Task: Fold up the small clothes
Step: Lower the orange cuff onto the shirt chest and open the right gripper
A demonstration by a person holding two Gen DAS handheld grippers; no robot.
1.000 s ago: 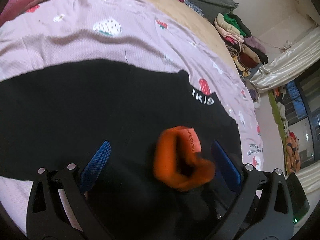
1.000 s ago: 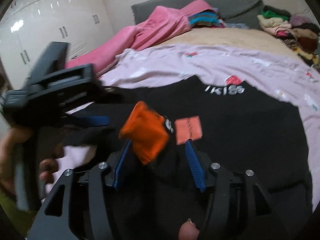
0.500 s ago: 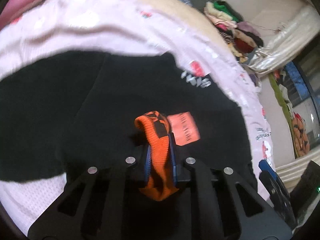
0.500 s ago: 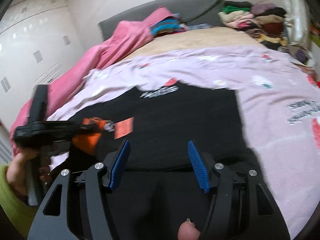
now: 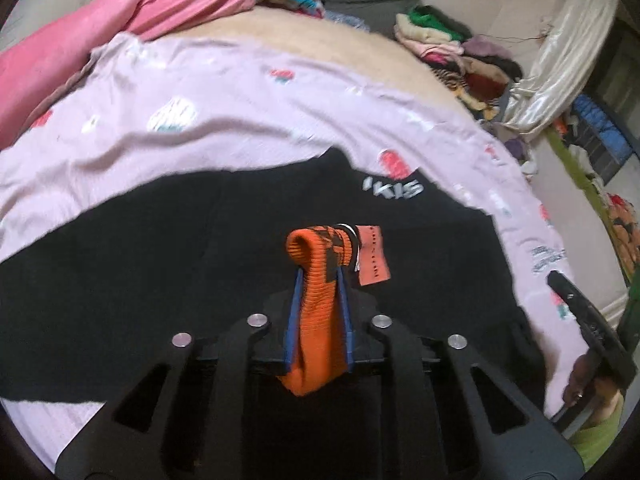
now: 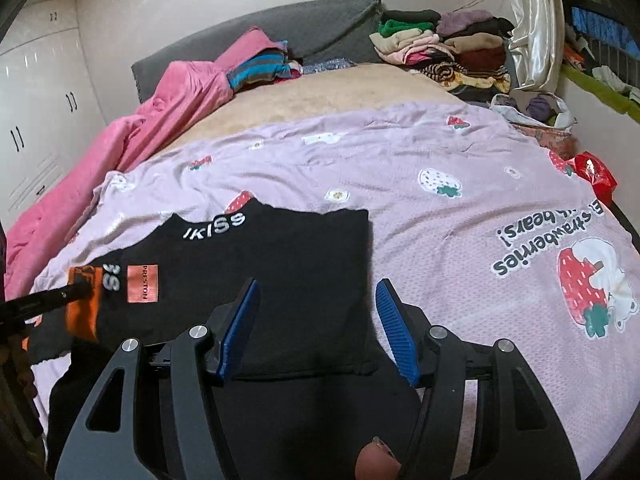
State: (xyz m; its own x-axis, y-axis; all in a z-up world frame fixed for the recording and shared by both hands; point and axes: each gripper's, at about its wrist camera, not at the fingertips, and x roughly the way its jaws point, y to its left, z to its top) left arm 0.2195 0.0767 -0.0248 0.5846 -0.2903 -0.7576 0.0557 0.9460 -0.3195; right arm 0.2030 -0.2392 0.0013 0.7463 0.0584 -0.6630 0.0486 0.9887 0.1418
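**Left gripper pinching orange cuff; right gripper idling open over garment's lower edge**

The black garment [image 6: 280, 280] is lying flat on the lilac strawberry sheet [image 6: 440, 184], filling the lower-left and centre of the right wrist view. Spreading it this way is giving a level surface to fold on.

The left gripper [image 5: 318, 280] is pressing its blue pads [image 5: 294, 312] against the orange ribbed cuff [image 5: 316, 308]. The cuff is standing up between the jaws in the lower centre of the left wrist view, its looped end poking out past the fingertips. The jaws are easing slightly apart, yet the fabric is sitting between them and both pads are touching it. The orange tag [image 5: 374, 256] is hanging just right of the cuff. Judgement: gripping at the cuff is giving control of the whole sleeve, so that it can be carried across the body panel.

The right gripper [image 6: 316, 328] is hovering about half open, holding nothing. Black fabric is showing beneath and between its pads [image 6: 240, 328], near the bottom hem; whether a fingertip is grazing the cloth is unclear from this angle.

In the right wrist view the cuff is sitting at the far left edge, well apart from the right gripper.
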